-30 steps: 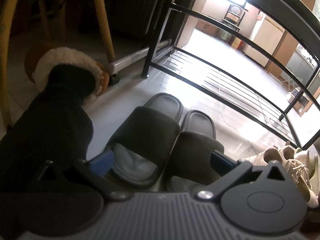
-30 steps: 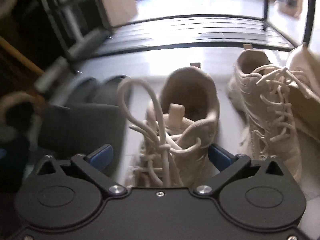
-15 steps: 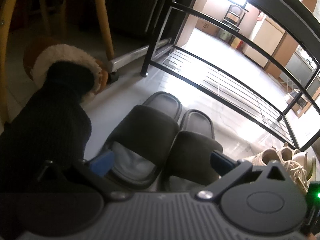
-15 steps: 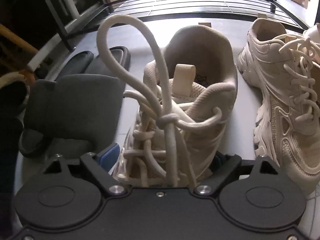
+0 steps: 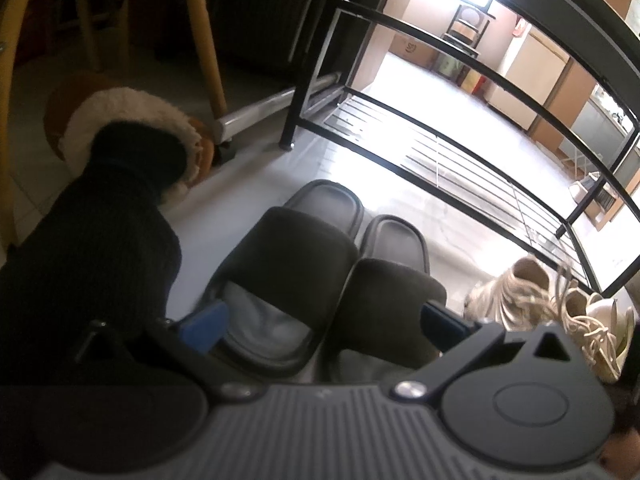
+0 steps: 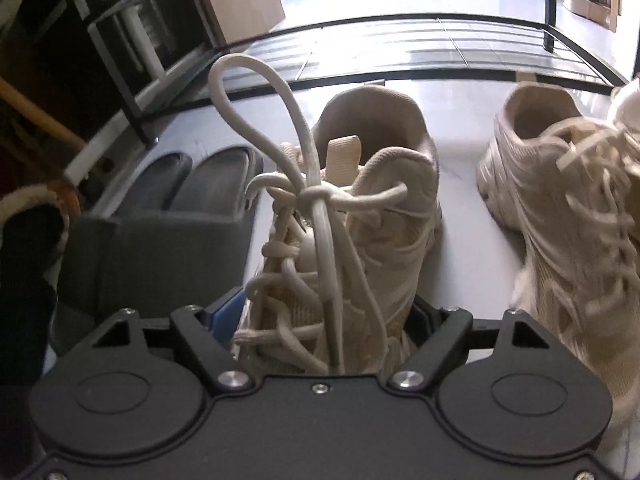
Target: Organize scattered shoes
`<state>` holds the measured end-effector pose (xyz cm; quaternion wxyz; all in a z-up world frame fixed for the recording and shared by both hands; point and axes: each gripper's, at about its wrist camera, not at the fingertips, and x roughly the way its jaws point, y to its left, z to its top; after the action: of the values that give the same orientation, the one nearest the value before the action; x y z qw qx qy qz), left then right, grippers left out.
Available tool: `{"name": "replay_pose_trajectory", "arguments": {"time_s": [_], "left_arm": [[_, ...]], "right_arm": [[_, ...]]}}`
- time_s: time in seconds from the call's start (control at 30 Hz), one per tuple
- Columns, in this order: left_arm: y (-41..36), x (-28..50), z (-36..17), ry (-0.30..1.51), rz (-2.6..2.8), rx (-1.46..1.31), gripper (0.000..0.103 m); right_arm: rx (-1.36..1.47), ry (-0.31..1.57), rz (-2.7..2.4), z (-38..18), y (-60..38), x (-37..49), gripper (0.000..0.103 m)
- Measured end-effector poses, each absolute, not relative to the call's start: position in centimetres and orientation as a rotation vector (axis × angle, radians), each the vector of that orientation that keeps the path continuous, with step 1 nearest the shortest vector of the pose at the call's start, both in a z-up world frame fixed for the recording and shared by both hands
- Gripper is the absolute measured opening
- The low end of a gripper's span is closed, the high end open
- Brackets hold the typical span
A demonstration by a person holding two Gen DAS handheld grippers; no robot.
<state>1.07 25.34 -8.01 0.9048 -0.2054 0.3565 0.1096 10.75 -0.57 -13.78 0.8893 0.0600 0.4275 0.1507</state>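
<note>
A beige lace-up sneaker [image 6: 360,208] stands on the pale floor, heel away from me. My right gripper [image 6: 324,312] straddles its toe end and its jaws are closing, the pads against both sides. The second beige sneaker [image 6: 560,200] lies to its right. In the left wrist view a pair of dark slide slippers [image 5: 296,256] sits side by side. My left gripper [image 5: 323,325] is spread wide and open around their front ends. The same slippers [image 6: 160,240] show left of the held sneaker, and the sneakers [image 5: 508,296] at the lower right of the left wrist view.
A low black metal shoe rack [image 5: 440,152] with a slatted bottom shelf stands just beyond the shoes. To the left, a person's dark-clad leg ends in a fur-lined brown slipper [image 5: 132,120]. Wooden chair legs [image 5: 204,40] rise behind it. A third pale shoe [image 6: 628,104] lies far right.
My right gripper moved forward over the beige sneaker and its fingers drew in from wide apart to the shoe's sides. The left gripper and slippers stayed put.
</note>
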Motion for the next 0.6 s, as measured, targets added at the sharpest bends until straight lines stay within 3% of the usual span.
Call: {"name": "replay_pose_trajectory", "arguments": {"time_s": [0.23, 0.33, 0.6], "left_arm": [[25.6, 1.2, -8.1, 0.744, 0.231, -0.430, 0.103], [25.5, 1.3, -8.1, 0.748, 0.227, -0.430, 0.103], [25.3, 1.4, -8.2, 0.751, 0.214, -0.435, 0.103]], "right_arm": [[0.062, 0.891, 0.372, -14.7, 0.5, 12.9, 0.083], [0.094, 0.904, 0.354, -14.8, -0.3, 12.6, 0.097], [0.015, 0.558, 0.247, -8.1, -7.0, 7.2, 0.100]]}}
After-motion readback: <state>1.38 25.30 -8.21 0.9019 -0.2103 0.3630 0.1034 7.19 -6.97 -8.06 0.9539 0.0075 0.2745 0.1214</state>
